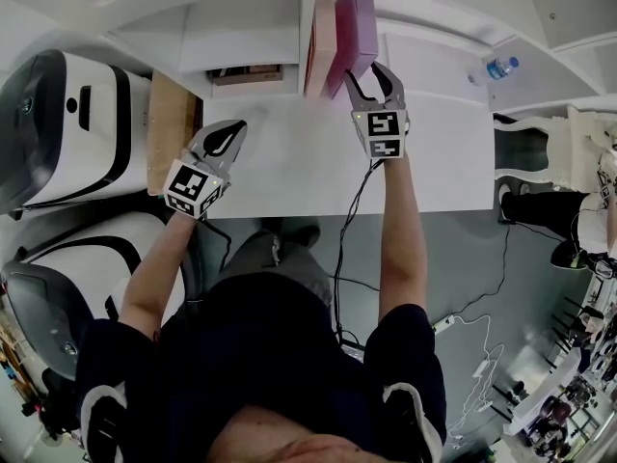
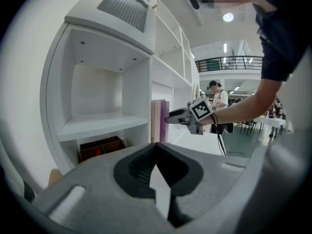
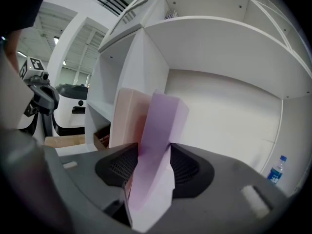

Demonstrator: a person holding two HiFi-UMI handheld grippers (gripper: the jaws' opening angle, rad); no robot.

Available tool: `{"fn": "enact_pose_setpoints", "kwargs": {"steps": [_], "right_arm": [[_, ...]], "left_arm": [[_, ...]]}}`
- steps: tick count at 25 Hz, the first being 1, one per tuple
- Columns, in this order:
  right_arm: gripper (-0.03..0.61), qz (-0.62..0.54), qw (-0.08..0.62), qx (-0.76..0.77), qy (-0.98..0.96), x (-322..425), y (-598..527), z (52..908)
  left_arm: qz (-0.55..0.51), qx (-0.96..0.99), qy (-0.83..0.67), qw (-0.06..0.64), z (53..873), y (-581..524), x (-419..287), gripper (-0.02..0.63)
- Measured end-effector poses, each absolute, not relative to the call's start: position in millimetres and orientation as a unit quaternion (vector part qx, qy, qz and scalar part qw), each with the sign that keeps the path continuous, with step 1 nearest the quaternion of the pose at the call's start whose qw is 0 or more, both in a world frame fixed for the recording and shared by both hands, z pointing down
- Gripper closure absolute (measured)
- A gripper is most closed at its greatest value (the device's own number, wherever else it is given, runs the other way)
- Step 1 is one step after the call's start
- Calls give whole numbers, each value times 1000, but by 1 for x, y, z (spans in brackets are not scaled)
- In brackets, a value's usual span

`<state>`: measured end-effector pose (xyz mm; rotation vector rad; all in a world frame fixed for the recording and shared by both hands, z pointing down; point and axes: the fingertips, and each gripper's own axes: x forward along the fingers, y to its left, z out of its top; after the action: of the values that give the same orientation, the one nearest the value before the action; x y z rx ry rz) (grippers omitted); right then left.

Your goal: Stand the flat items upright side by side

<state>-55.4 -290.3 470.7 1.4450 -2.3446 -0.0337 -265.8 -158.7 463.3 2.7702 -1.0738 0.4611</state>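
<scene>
Right at the desk's [image 1: 289,152] far edge, the purple flat item [image 1: 355,27] stands on its long edge just beside the pale pink flat item [image 1: 320,37]. The pink one stands against the white upright shelf panel [image 3: 141,67] on its left. In the right gripper view the purple flat item [image 3: 161,130] looks a little tilted, its top leaning away from the pale pink flat item [image 3: 129,116], while their lower parts are close together.

To the purple item's right, the bay under the shelf is open white surface as far as the far right corner, where a water bottle [image 1: 499,67] stands well apart. Nearer the person, the desk top is bare to its near edge.

The right gripper [image 1: 371,73] reaches in from the near side and holds the purple item's near edge. In its own view the right gripper [image 3: 153,147] has one pad on each broad face of the purple item, which fills the gap between them.

The left gripper [image 1: 231,131] hangs over the left part of the desk, well apart from both items, near a wooden board [image 1: 172,128] at the left edge. The left gripper [image 2: 156,145] has its jaws pressed together with nothing between them. Beyond its tips a brown box [image 2: 100,147] sits in the low cubby.
</scene>
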Motion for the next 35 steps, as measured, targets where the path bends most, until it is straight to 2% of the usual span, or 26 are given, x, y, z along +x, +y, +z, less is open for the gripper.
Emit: {"fn": "enact_pose_setpoints", "kwargs": {"steps": [7, 11, 23, 35], "right_arm": [[387, -44, 206, 476, -854, -78, -291, 469], [387, -20, 175, 472, -864, -85, -292, 467], [334, -27, 196, 475, -857, -75, -289, 474], [342, -50, 209, 470, -856, -75, -288, 472]], "left_arm": [[152, 920, -355, 69, 464, -157, -262, 614], [152, 919, -358, 71, 464, -158, -265, 614], [153, 917, -361, 73, 467, -159, -270, 614], [153, 918, -358, 75, 467, -160, -265, 614]]}}
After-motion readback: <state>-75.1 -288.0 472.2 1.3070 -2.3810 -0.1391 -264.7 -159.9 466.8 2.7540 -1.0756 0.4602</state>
